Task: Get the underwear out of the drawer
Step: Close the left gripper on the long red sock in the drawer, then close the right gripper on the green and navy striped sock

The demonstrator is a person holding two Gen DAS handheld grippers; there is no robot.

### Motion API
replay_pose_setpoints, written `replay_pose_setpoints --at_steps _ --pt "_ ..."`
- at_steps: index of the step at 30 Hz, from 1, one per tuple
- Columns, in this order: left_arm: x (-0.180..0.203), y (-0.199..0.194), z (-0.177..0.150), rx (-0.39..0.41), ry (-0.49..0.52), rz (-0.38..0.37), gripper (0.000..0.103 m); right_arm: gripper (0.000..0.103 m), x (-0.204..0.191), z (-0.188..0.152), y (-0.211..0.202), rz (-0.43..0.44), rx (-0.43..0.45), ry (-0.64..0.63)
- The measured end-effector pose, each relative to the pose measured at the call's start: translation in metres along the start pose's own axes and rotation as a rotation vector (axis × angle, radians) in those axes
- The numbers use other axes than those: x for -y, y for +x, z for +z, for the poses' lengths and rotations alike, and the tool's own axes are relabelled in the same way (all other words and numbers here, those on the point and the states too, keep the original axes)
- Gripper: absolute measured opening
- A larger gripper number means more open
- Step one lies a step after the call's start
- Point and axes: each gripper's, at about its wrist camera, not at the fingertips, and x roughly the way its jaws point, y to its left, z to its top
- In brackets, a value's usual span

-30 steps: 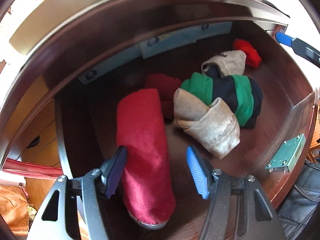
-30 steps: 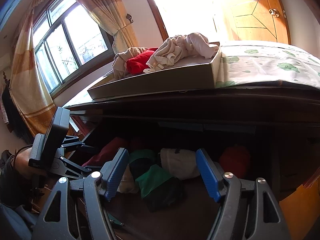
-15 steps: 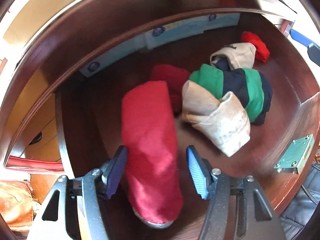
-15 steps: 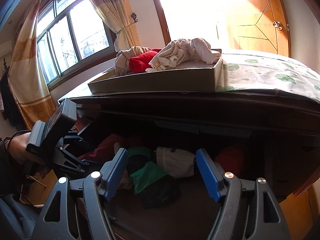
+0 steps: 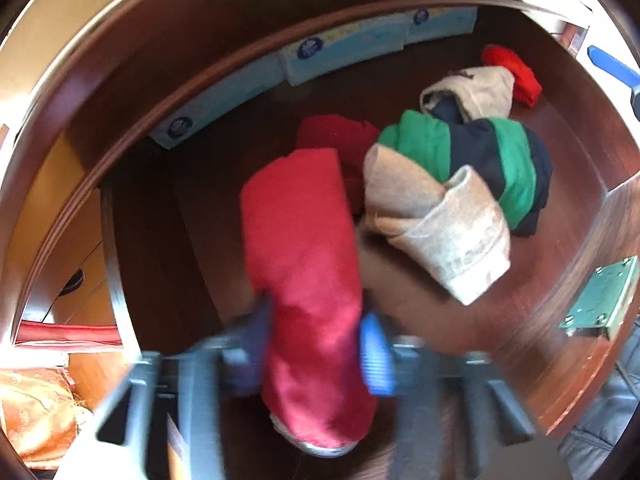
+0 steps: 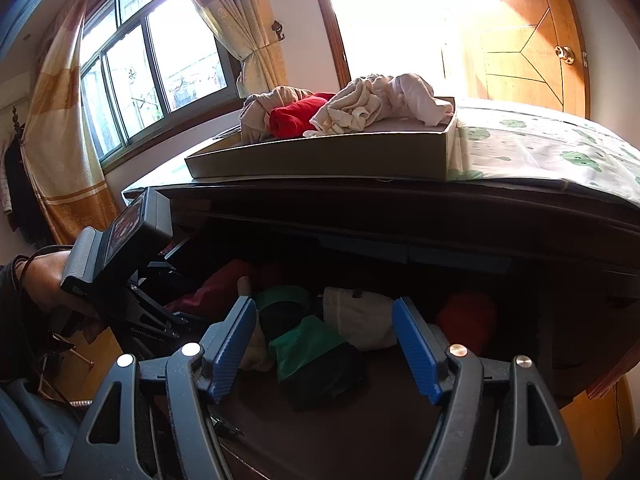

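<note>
- The left hand-held gripper points steeply down into the open drawer, and its jaws are closing on the red rolled underwear. The blue pads already dent the cloth on both sides near the roll's near end, though this view is smeared by motion.
- To do this step well, I would let the pads finish their squeeze before any lift. The bite sits low on the roll, so most of its length hangs free and may unroll or sag as it rises.
- A straight lift, clear of the drawer's front wall, looks safest. The beige rolled garment touches the red roll's side and could be dragged along.
- Behind it lie a green and navy roll, a second beige piece and a small red item in the far corner. Pale blue packets line the drawer's back wall.
- The right hand-held gripper hangs spread and empty in front of the drawer, with nothing between its jaws.
- On the worktop above, a shallow box already holds crumpled garments, a likely destination.
</note>
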Motion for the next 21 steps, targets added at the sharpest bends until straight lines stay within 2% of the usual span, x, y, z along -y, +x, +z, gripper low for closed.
replay_pose_setpoints --at_steps 3,9,13,17,21 --pt "0.004 -0.001 -0.007 0.027 0.015 -0.02 0.026 0.073 -0.003 0.001 0.001 -0.021 -0.01 -0.033" --pt "0.004 -0.002 -0.012 0.066 0.011 -0.067 0.023 0.073 -0.016 0.013 0.01 -0.039 -0.072 -0.174" --pt "0.003 -0.006 -0.019 0.09 0.016 -0.079 0.023 0.073 -0.03 0.018 0.027 0.004 -0.185 -0.281" --pt "0.004 -0.007 -0.02 0.107 0.007 -0.09 0.023 0.073 -0.043 0.015 0.053 -0.021 -0.318 -0.393" --pt "-0.003 -0.012 -0.019 0.118 0.004 -0.095 0.023 0.07 -0.046 0.019 0.071 -0.024 -0.388 -0.432"
